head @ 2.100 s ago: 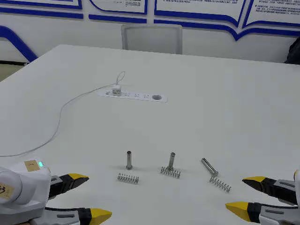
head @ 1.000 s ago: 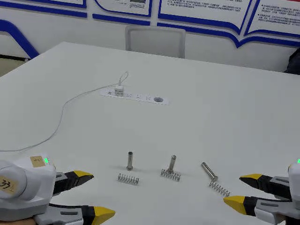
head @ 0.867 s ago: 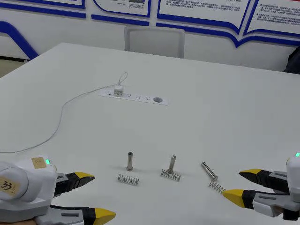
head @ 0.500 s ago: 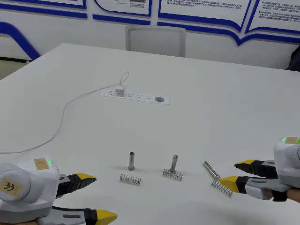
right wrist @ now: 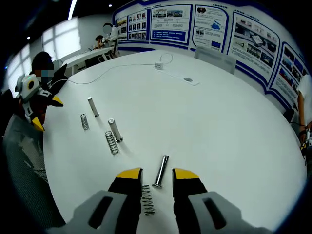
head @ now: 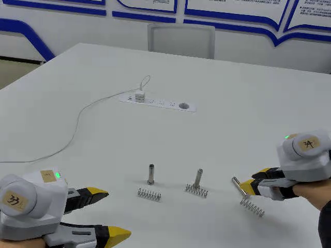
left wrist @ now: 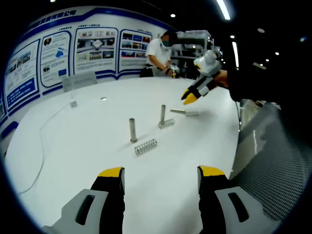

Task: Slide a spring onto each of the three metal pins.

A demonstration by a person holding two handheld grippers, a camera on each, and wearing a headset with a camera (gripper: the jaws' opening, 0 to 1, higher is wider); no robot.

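Two metal pins stand upright on the white table (head: 243, 103), one on the left (head: 151, 174) and one in the middle (head: 198, 178). A third pin (head: 238, 186) lies flat on the right. A spring lies beside each: left spring (head: 149, 194), middle spring (head: 196, 191), right spring (head: 252, 206). My right gripper (head: 254, 180) is open, its yellow tips on either side of the lying pin (right wrist: 161, 170), with the right spring (right wrist: 146, 199) between its fingers. My left gripper (head: 109, 214) hangs open at the near left, well short of the left spring (left wrist: 146, 146).
A white power strip (head: 158, 103) with a plug and a long cable (head: 77, 121) lies farther back on the table. A grey chair (head: 181, 40) stands at the far edge. A person (left wrist: 158, 51) works at a bench in the background.
My right gripper has moved left and forward to the lying pin, so its tips now straddle it. The left gripper has barely moved. The head camera has shifted.
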